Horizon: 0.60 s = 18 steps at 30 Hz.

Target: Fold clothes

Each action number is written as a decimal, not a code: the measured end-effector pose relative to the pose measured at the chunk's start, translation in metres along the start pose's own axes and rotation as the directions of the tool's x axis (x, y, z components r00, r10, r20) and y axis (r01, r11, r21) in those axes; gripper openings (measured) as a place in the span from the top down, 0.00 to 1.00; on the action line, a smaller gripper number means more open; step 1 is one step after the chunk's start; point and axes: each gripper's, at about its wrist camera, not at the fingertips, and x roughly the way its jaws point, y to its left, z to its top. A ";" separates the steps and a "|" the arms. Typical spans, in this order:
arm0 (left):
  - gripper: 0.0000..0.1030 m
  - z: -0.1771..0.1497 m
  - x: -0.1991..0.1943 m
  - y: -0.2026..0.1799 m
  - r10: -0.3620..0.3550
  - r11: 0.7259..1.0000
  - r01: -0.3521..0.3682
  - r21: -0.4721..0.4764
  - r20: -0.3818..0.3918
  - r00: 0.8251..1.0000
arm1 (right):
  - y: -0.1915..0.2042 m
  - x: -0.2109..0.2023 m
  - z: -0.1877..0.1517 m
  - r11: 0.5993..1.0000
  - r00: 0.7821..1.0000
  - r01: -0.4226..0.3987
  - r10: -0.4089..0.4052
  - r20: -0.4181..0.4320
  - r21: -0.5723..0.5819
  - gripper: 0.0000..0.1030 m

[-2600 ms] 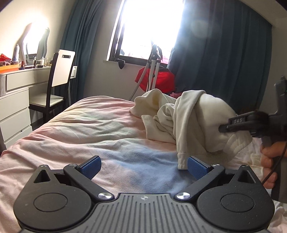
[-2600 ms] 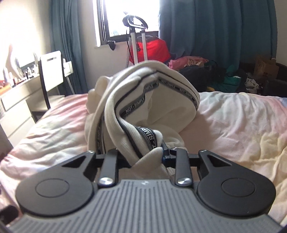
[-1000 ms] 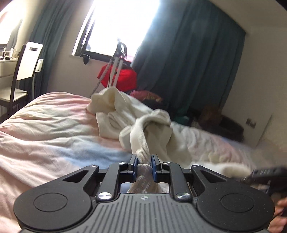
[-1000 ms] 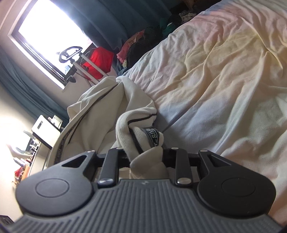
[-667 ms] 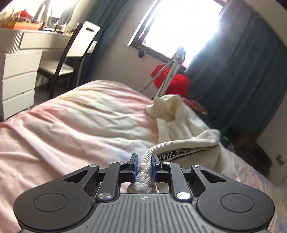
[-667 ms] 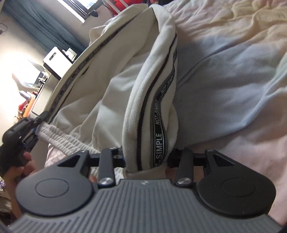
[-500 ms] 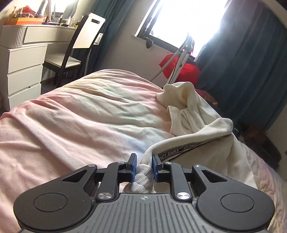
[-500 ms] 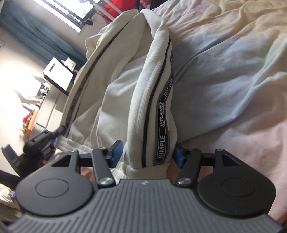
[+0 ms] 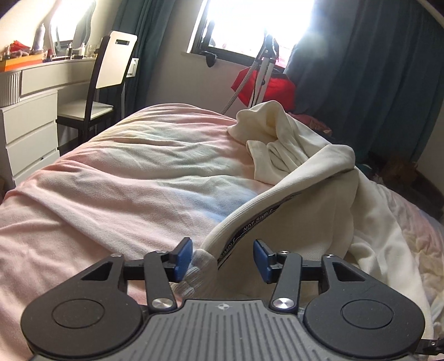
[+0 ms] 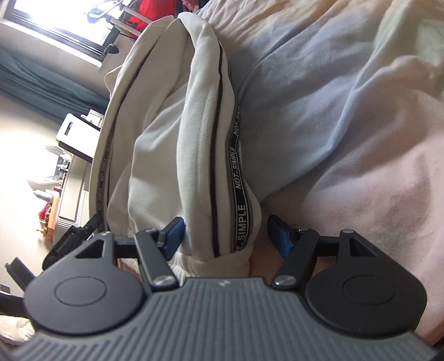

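Jaws on both the left gripper (image 9: pixel 222 259) and the right gripper (image 10: pixel 224 237) have just been opening off the cream sweatpants (image 10: pixel 177 155) — released now, fabric loose between the pads — so the garment lies on the pastel bedspread (image 9: pixel 133 177), seemingly laid out for folding.

Daylight floods through the far window (image 9: pixel 244 25), blown out to white glare and hazing the curtain (image 9: pixel 360 69) beside it; the bed (image 9: pixel 125 177) is softly lit, fisheye edges bend, near corners darken
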 end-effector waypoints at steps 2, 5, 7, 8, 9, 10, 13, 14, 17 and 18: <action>0.80 0.002 0.001 0.002 0.048 0.999 -0.048 0.001 0.021 0.999 | 0.006 -0.005 -0.002 0.999 1.000 -0.018 0.018 0.022 -0.029 0.55; 0.83 0.015 -0.004 0.008 0.047 0.998 -0.044 -0.049 0.055 0.997 | 0.012 -0.010 -0.002 0.999 0.999 -0.016 0.018 0.046 -0.045 0.66; 0.85 0.029 -0.010 0.009 0.049 0.997 -0.043 -0.067 0.087 0.995 | 0.016 -0.015 -0.003 0.999 0.998 -0.028 0.030 0.062 -0.046 0.68; 0.85 0.038 -0.013 0.009 0.050 0.996 -0.042 -0.074 0.106 0.993 | 0.020 -0.020 -0.006 0.998 0.996 -0.046 0.049 0.078 -0.044 0.68; 0.85 0.053 -0.014 0.012 0.044 0.996 -0.034 -0.088 0.116 0.992 | 0.025 -0.024 -0.009 0.997 0.993 -0.062 0.066 0.093 -0.048 0.68; 0.85 0.067 -0.016 0.016 0.038 0.994 -0.026 -0.102 0.127 0.991 | 0.034 -0.026 -0.013 0.995 0.991 -0.075 0.081 0.103 -0.063 0.69; 0.86 0.119 -0.012 0.029 0.034 0.992 -0.016 -0.124 0.147 0.989 | 0.066 -0.015 -0.030 0.986 0.981 -0.156 0.162 0.103 -0.067 0.69; 0.87 0.141 -0.008 0.035 0.039 0.992 -0.020 -0.123 0.151 0.988 | 0.077 -0.010 -0.036 0.980 0.976 -0.186 0.192 0.102 -0.064 0.69; 1.00 0.204 -0.004 0.053 0.168 0.985 -0.152 -0.084 0.257 0.952 | 0.114 0.017 -0.046 0.968 0.965 -0.242 0.247 0.083 -0.061 0.71; 1.00 0.224 0.000 0.065 0.190 0.981 -0.171 -0.094 0.284 0.940 | 0.128 0.032 -0.045 0.966 0.964 -0.252 0.256 0.072 -0.062 0.71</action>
